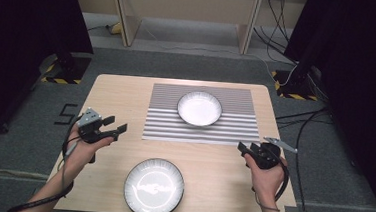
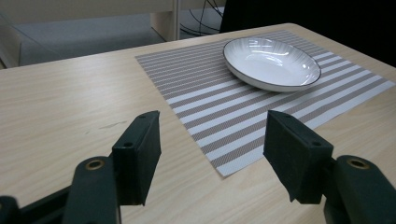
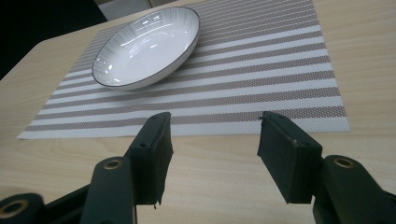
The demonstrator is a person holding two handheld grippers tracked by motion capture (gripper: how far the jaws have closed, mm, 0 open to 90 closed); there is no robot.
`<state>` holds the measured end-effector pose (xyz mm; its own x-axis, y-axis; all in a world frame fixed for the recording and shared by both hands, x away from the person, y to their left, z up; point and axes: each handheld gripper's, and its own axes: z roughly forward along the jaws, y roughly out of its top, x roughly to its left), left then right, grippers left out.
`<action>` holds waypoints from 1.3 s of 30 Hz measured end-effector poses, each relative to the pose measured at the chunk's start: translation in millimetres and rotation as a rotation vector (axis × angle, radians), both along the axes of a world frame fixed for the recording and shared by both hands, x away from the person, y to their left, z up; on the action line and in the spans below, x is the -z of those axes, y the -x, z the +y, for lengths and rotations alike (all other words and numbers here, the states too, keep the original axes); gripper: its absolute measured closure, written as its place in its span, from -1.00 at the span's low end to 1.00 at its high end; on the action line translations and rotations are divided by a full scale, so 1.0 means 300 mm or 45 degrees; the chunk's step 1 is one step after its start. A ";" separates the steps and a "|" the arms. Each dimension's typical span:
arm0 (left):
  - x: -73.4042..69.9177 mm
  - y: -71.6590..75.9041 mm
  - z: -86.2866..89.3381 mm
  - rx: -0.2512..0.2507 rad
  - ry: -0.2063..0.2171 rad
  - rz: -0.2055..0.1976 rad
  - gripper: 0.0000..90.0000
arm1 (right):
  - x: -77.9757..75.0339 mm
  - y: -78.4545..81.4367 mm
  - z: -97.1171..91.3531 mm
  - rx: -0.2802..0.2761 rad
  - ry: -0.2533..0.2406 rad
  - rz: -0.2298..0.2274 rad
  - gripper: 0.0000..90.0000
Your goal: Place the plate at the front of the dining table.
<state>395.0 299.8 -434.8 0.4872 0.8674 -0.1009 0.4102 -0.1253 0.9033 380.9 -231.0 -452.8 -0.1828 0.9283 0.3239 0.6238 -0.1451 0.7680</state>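
Note:
A white bowl (image 1: 199,108) with a dark rim sits on a grey-and-white striped placemat (image 1: 164,127) at the table's far middle. A larger white plate (image 1: 153,187) with a dark rim lies near the front edge. My left gripper (image 1: 116,124) hovers open over bare wood left of the mat, empty. My right gripper (image 1: 243,148) is open and empty just off the mat's front right corner. The left gripper view shows its jaws wide apart, with the bowl (image 2: 271,63) and mat (image 2: 219,107) ahead. In the right gripper view the bowl (image 3: 147,46) lies beyond the mat (image 3: 261,79).
The wooden table (image 1: 121,94) stands on grey carpet. Black stands with hazard-striped bases (image 1: 60,74) flank it at the far left and far right (image 1: 295,91). Cables (image 1: 300,124) trail on the floor to the right. A desk's legs (image 1: 122,16) rise behind.

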 end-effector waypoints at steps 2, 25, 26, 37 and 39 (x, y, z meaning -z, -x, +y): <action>0.007 0.009 0.016 -0.012 -0.004 0.003 -0.20 | 0.000 0.011 -0.009 0.004 0.003 -0.003 -0.01; 0.072 0.116 0.124 -0.104 0.014 0.014 -0.19 | 0.057 0.150 -0.091 0.061 0.017 0.024 -0.03; 0.077 0.119 0.127 -0.106 0.014 0.018 -0.19 | 0.059 0.154 -0.094 0.065 0.020 0.022 -0.03; 0.121 0.148 0.167 -0.147 0.013 0.035 -0.20 | 0.073 0.182 -0.134 0.114 0.008 -0.005 -0.03; 0.130 0.153 0.177 -0.157 0.014 0.042 -0.20 | 0.077 0.186 -0.146 0.122 0.015 -0.013 -0.03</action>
